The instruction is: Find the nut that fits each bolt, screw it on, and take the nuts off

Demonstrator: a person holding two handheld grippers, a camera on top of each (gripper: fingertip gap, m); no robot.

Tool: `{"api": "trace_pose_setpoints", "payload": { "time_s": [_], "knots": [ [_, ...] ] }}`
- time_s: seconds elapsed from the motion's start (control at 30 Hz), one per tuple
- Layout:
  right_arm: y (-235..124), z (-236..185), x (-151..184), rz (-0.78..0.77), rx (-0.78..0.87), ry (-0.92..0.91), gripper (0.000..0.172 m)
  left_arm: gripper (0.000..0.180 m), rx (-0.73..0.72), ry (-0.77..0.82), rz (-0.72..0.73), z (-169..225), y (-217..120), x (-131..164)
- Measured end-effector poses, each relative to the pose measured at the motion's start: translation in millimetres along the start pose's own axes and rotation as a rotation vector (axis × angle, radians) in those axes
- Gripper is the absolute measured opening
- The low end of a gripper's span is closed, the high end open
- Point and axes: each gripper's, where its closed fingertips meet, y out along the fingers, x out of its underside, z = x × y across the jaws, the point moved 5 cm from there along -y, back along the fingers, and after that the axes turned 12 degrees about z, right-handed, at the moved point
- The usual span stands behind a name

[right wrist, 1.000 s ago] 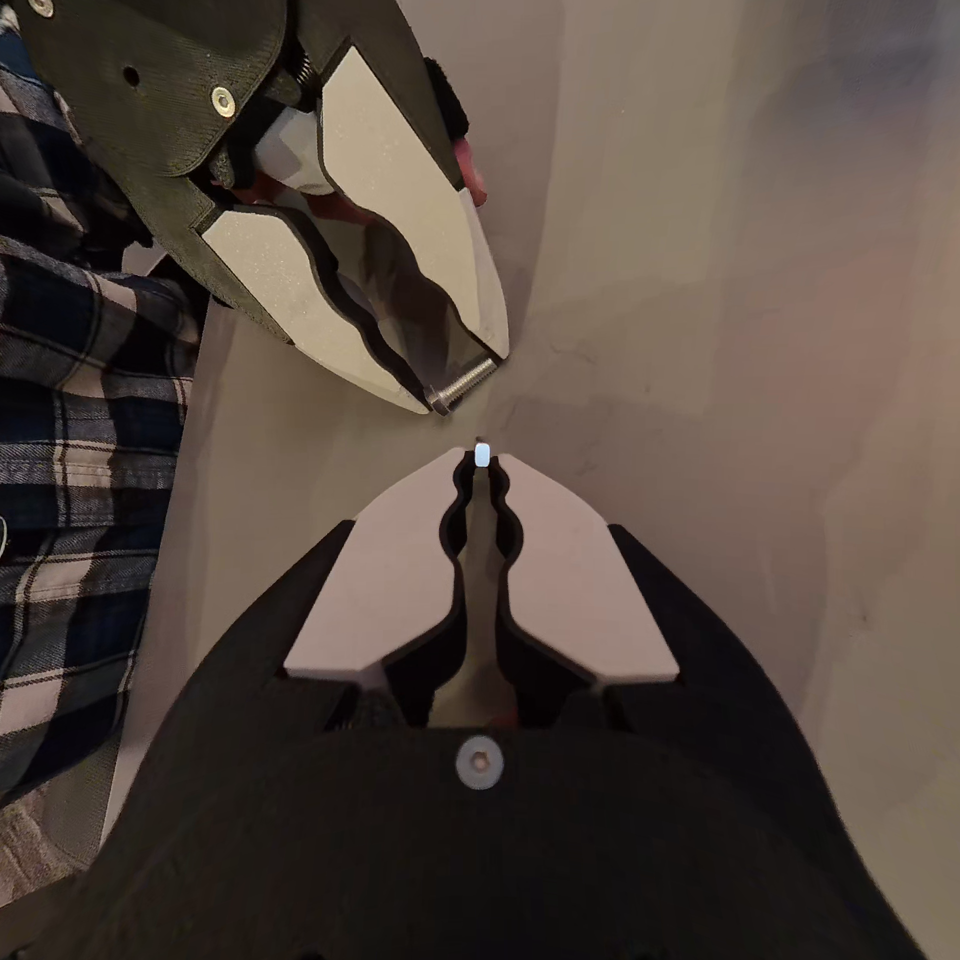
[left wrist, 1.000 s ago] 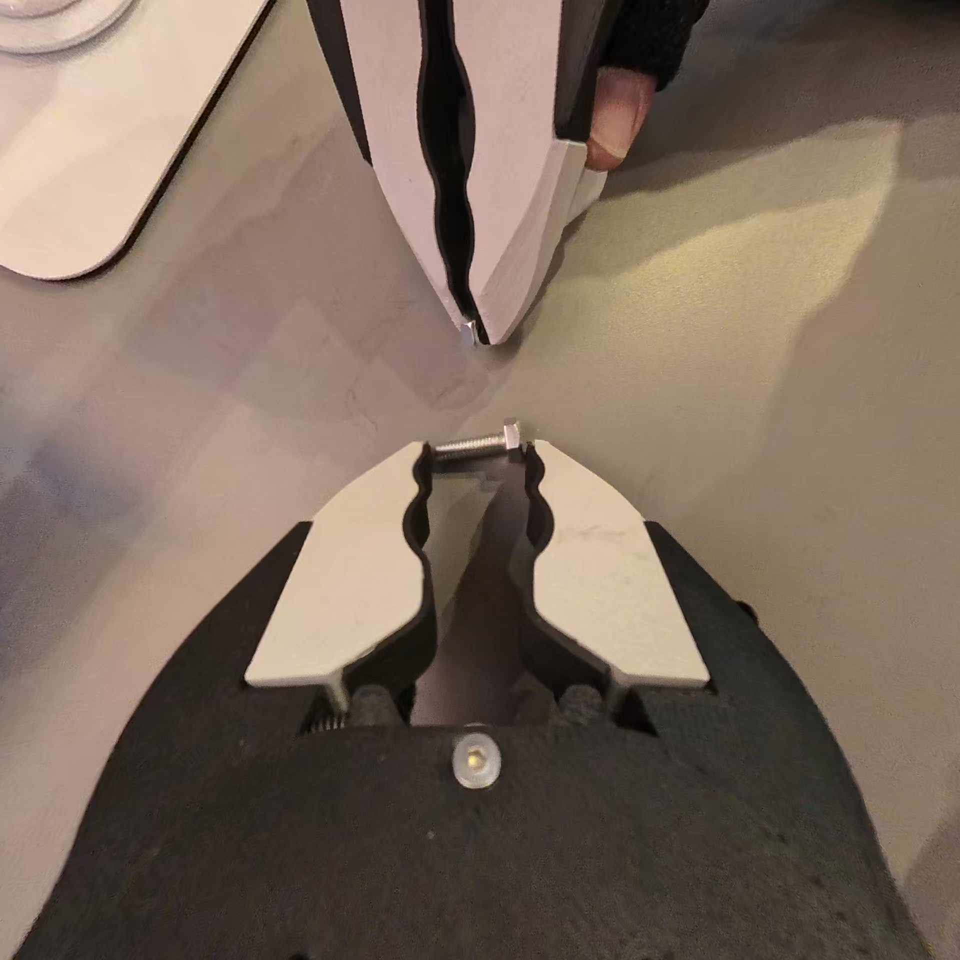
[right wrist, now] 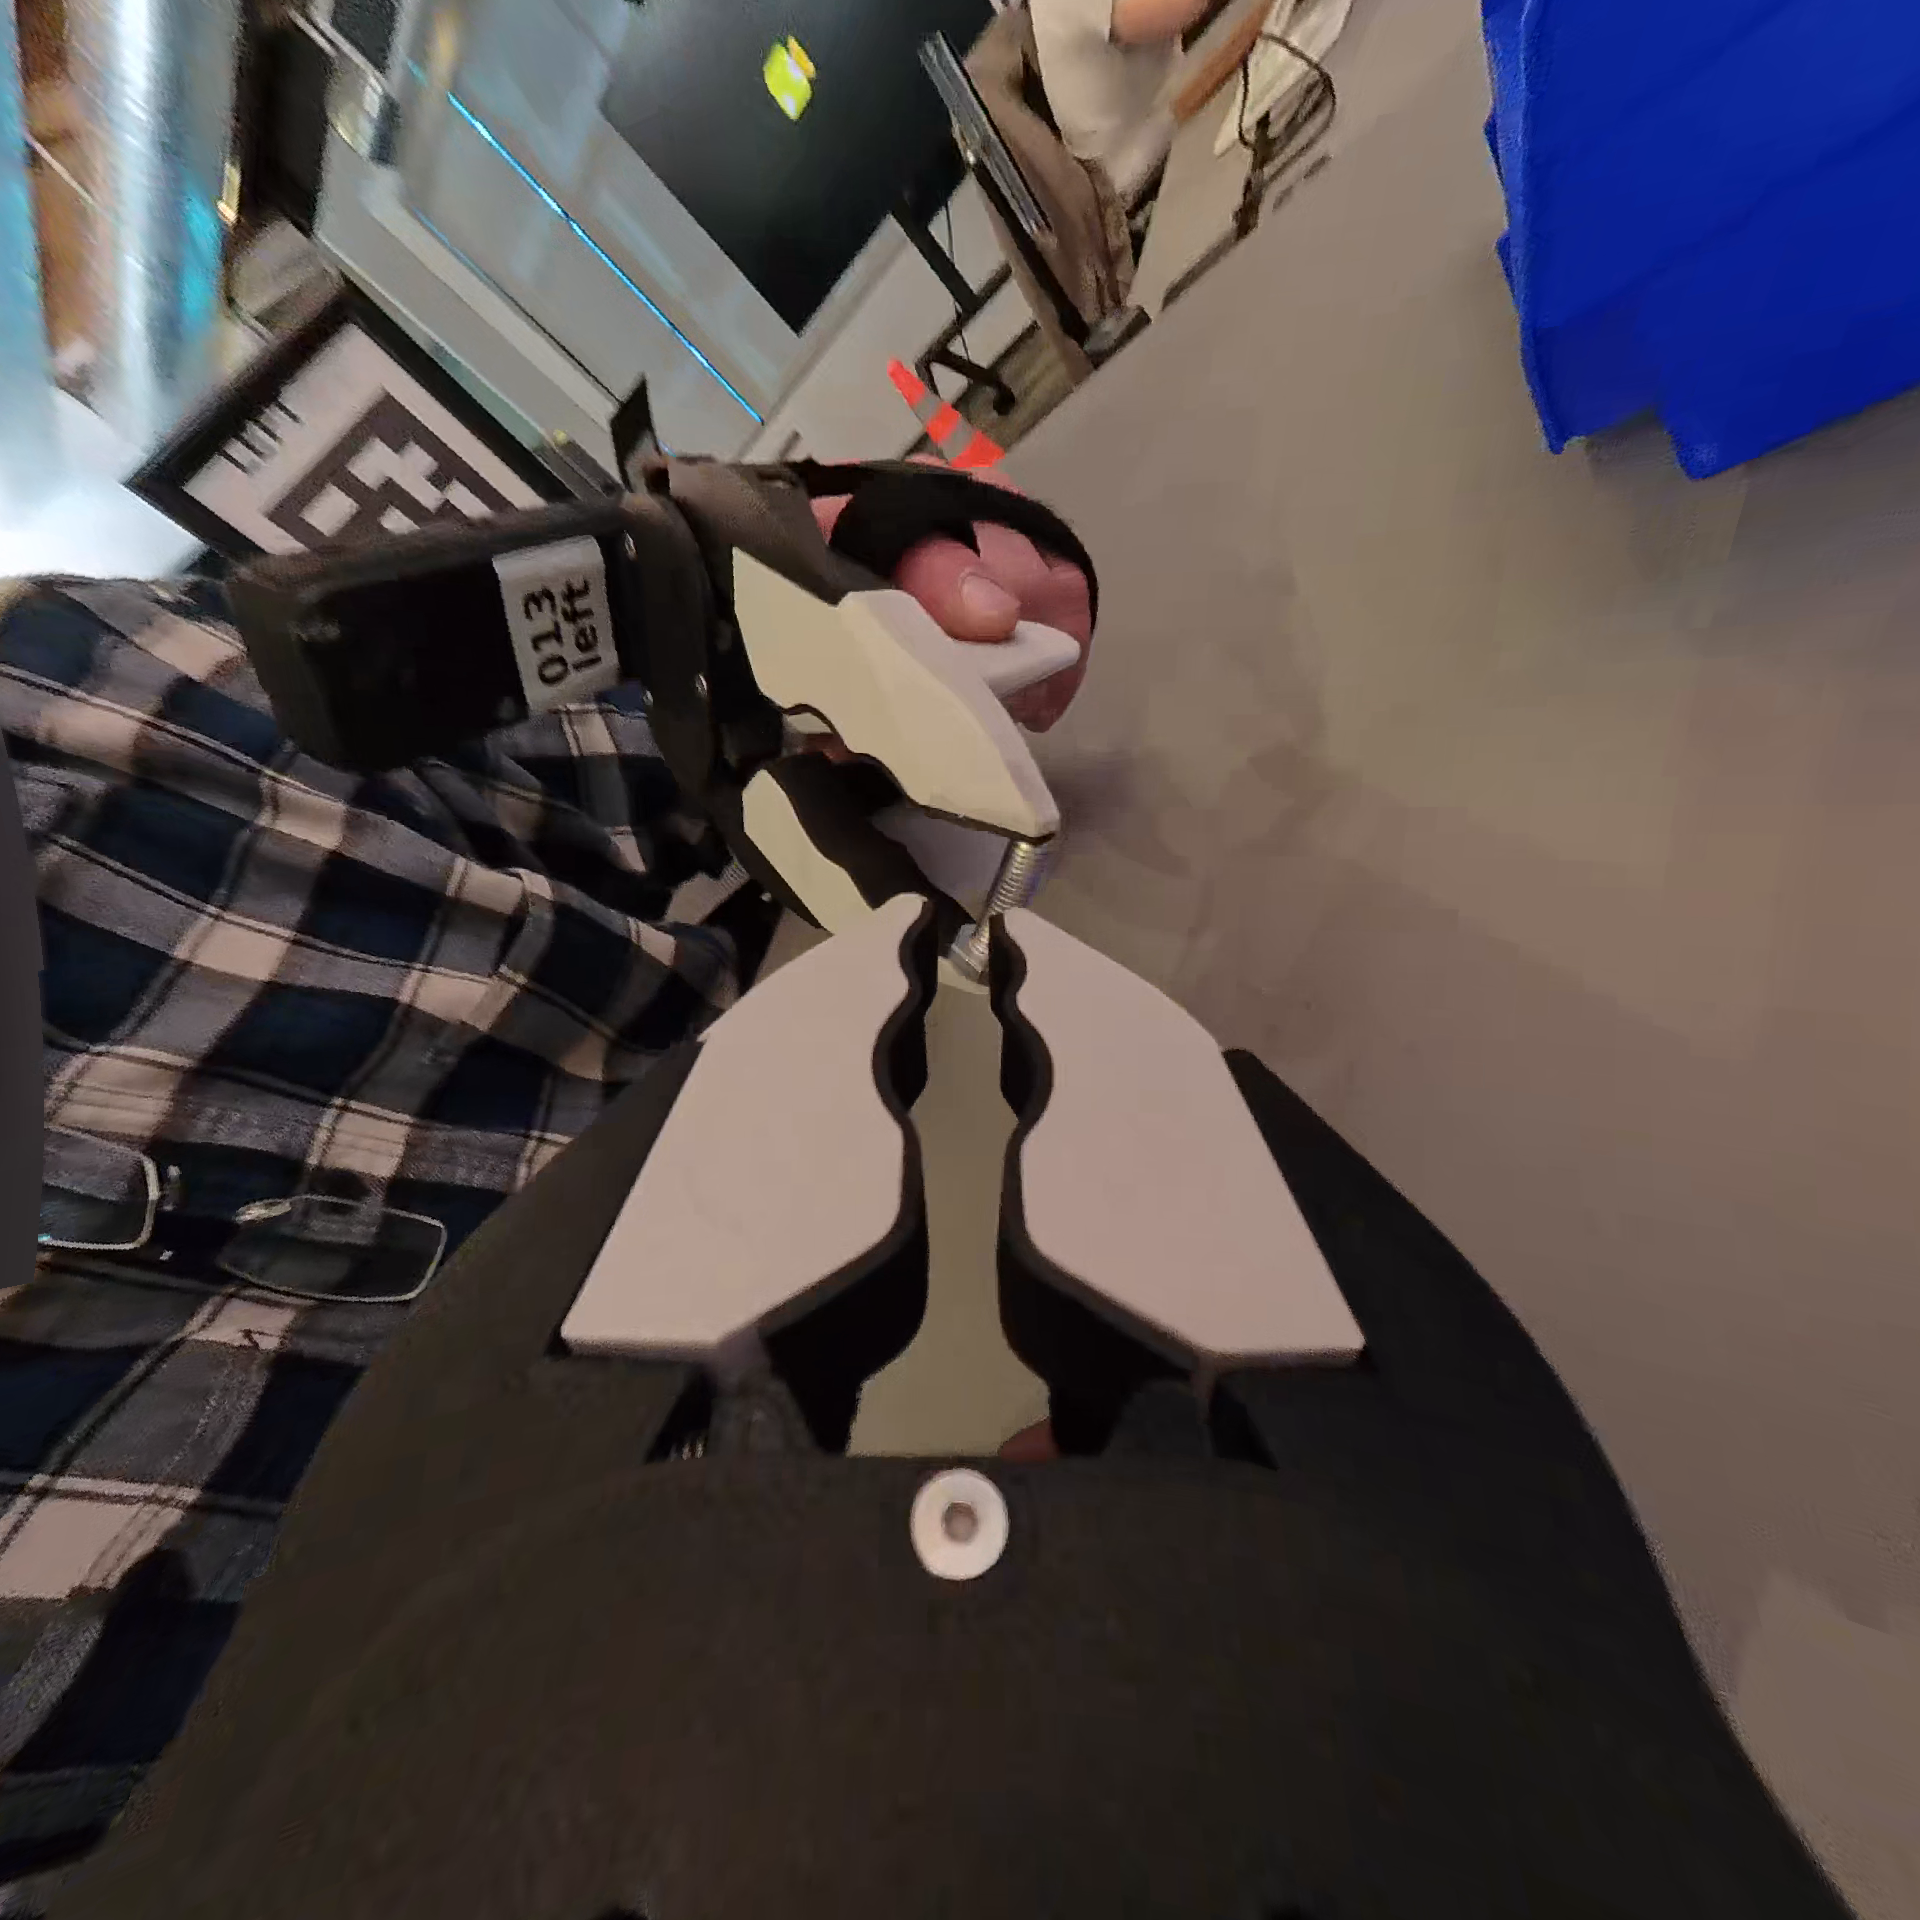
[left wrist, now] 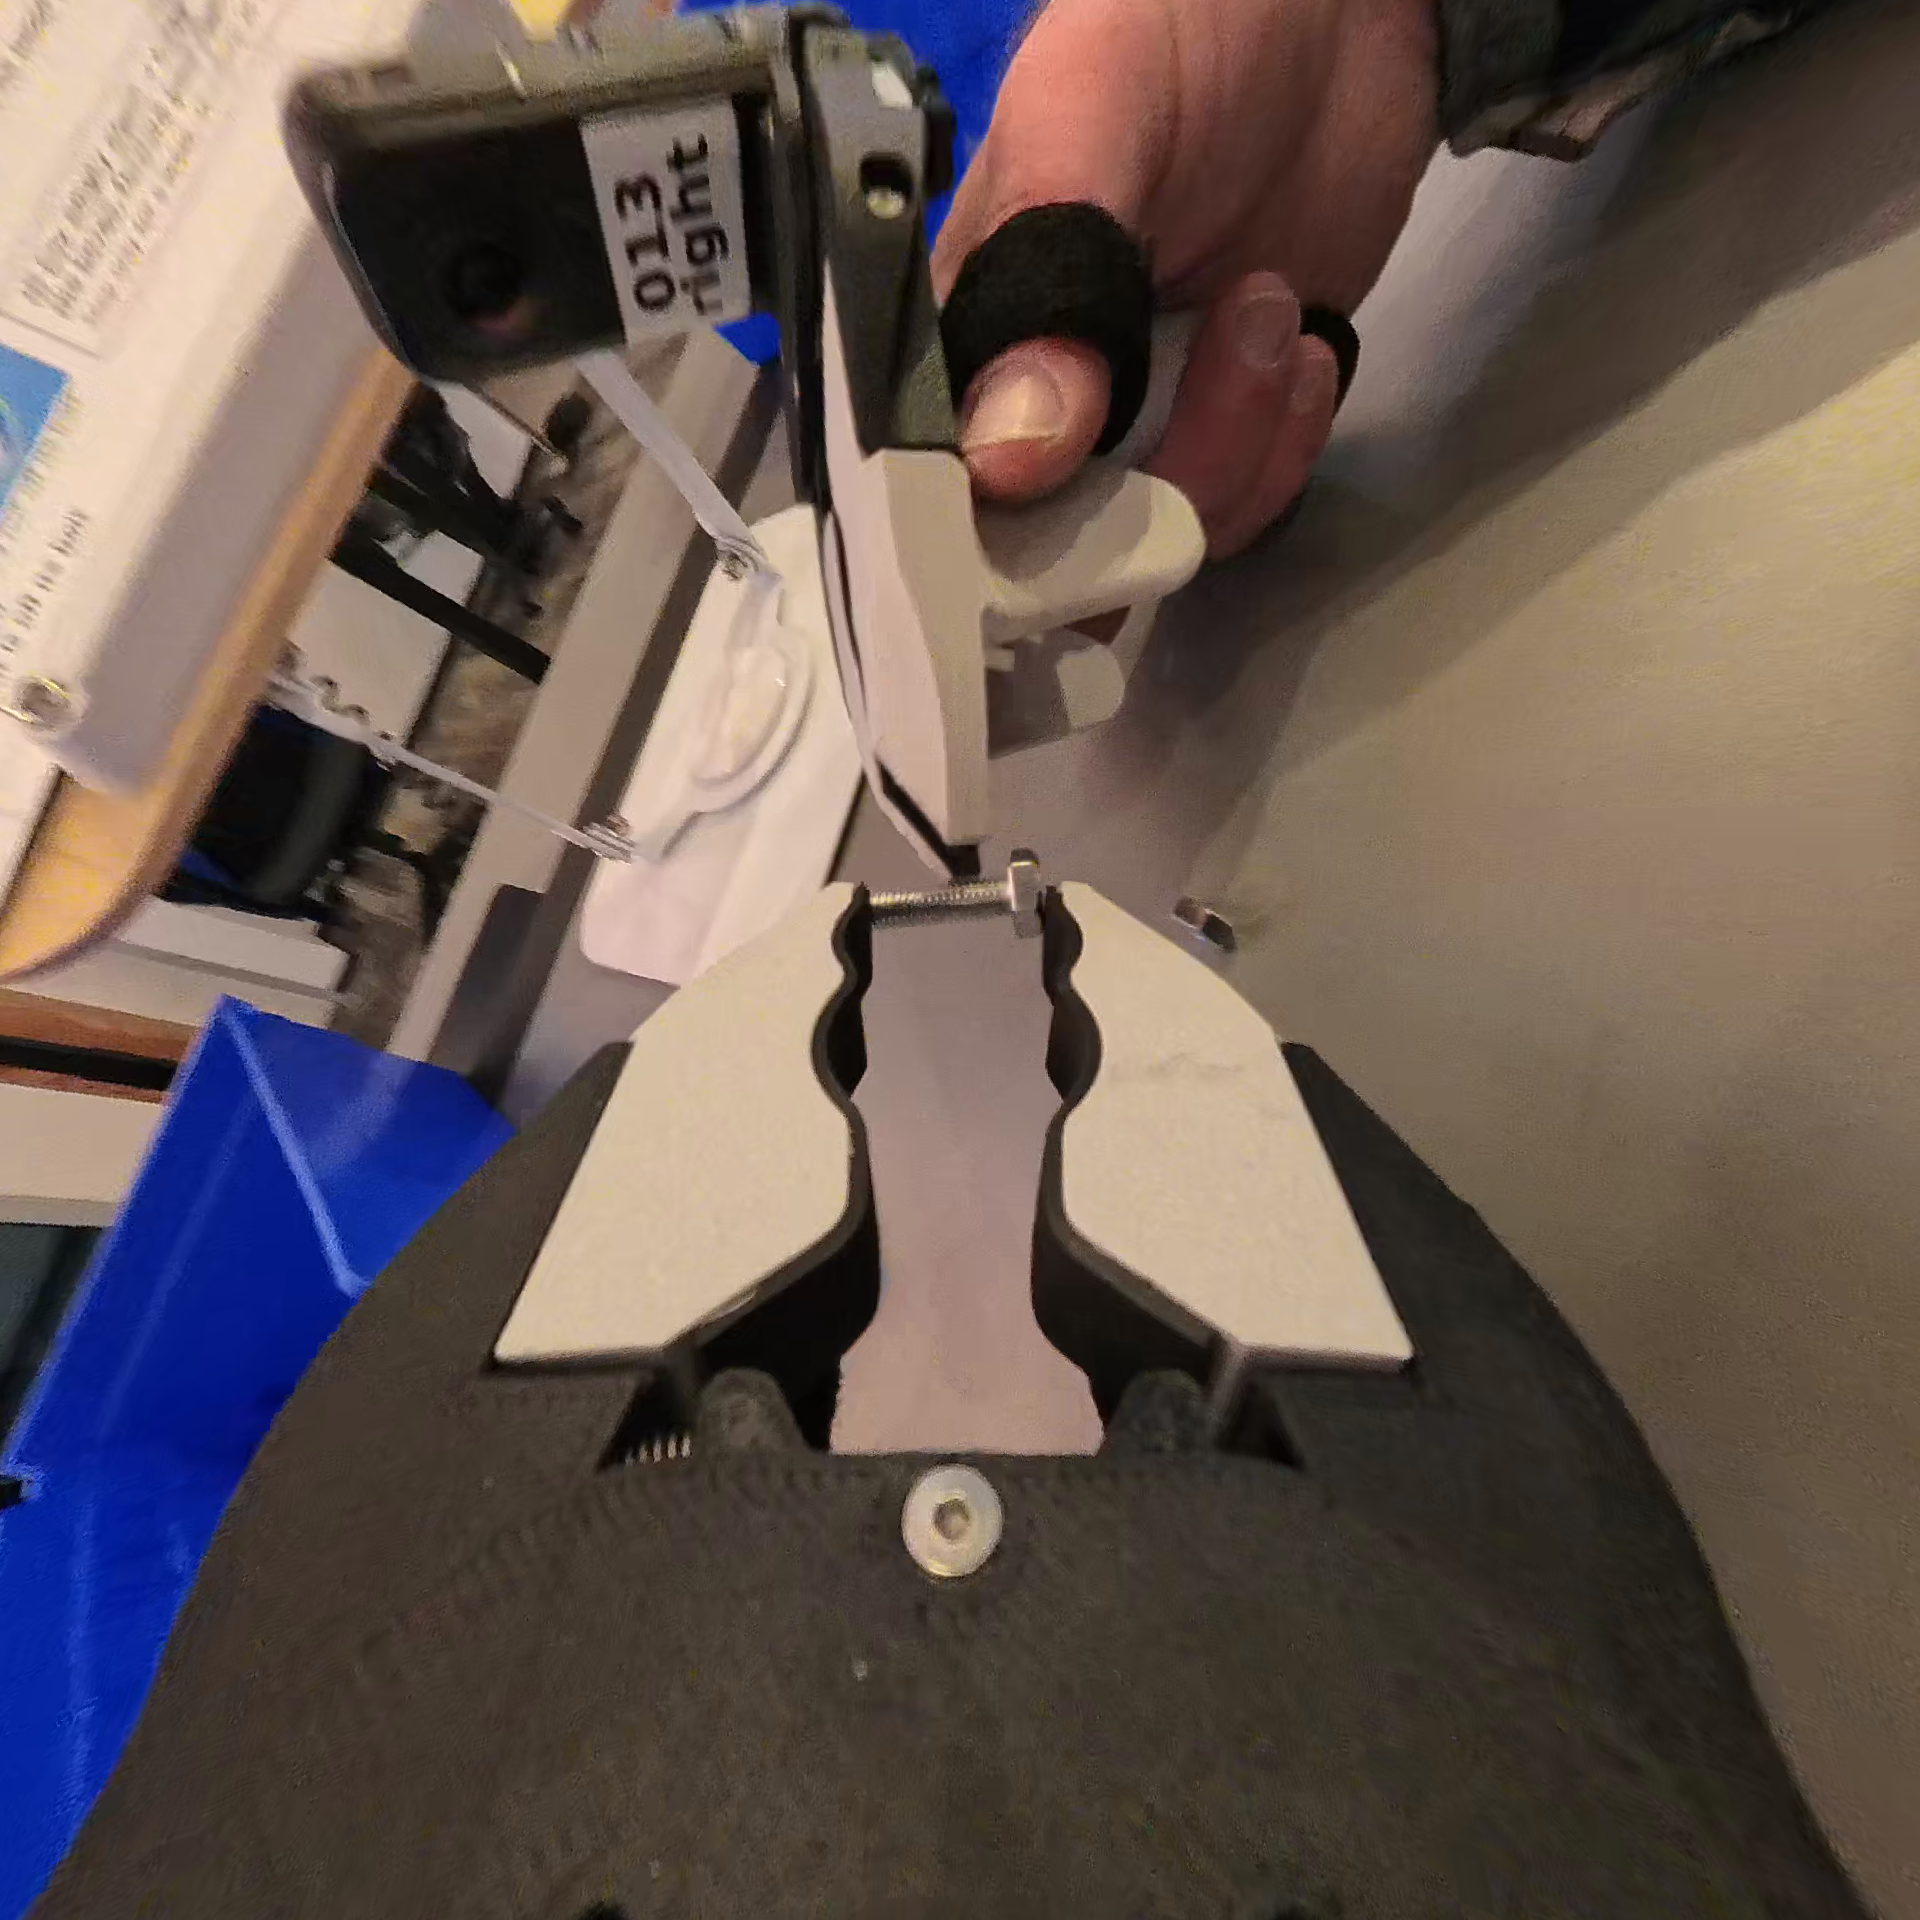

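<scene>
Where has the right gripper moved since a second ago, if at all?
Yes: the right gripper came down the left wrist view to the clamped bolt, closing the gap.

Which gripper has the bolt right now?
The left gripper: the bolt spans its fingertips end to end. The right gripper merely points at its shaft.

left gripper (right wrist: 1013, 883) holds bolt (right wrist: 1006, 894) by its ends | right gripper (right wrist: 961, 951) jaws at bolt head | gray desk (right wrist: 1455, 935)

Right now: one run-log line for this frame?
left gripper: holds bolt end to end | right gripper: fingers at bolt head | loose nut on table
</scene>
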Motion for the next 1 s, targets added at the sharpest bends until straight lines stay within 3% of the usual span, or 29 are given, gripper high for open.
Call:
{"api": "trace_pose_setpoints", "payload": {
  "time_s": [0.23, 0.4, 0.47, 0.53, 0.67, 0.77, 1.0],
  "knots": [
    [4.7, -5.0, -1.7, 0.031, -0.036, -0.006, 0.010, 0.031, -0.014, 0.103, 0.098, -1.2, 0.4, -13.0],
    [6.1, -8.7, -5.3, 0.074, -0.037, -0.063, 0.008, 0.031, -0.022, 0.087, 0.147, -5.6, -1.3, -16.1],
    [5.2, -10.2, -9.0, 0.100, -0.018, -0.115, 0.008, 0.032, -0.003, 0.000, 0.135, -10.5, -3.3, -17.0],
    [0.8, -13.2, -18.6, 0.175, -0.009, -0.162, 0.008, 0.047, -0.030, -0.096, 0.132, -19.2, -5.9, -15.0],
    [-3.1, -21.4, -27.6, 0.241, -0.011, -0.319, 0.008, 0.063, 0.074, -0.442, 0.160, -20.1, -1.7, -11.5],
    [1.9, -25.3, -26.0, 0.257, -0.051, -0.386, 0.008, 0.060, 0.165, -0.609, 0.217, -14.9, 2.5, -12.9],
    [6.6, -33.9, -22.5, 0.295, -0.154, -0.446, 0.008, 0.036, 0.303, -0.824, 0.361, -13.6, 2.7, -25.4]
  ]
}}
